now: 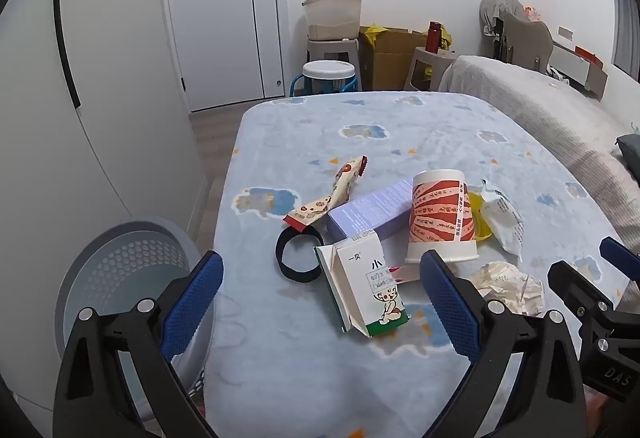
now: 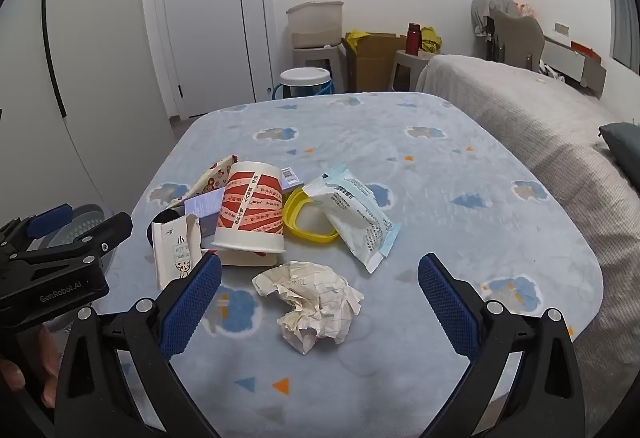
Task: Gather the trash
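Crumpled paper lies nearest us on the fleecy blue bench, between our right gripper's spread, empty jaws. Our left gripper gapes around a torn carton, untouching; beyond stand an inverted ribbed paper cup and foil wrapper.

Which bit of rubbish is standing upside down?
The red-striped paper cup: it stands on its rim, wide mouth down, while the boxes and wrappers around it lie flat.
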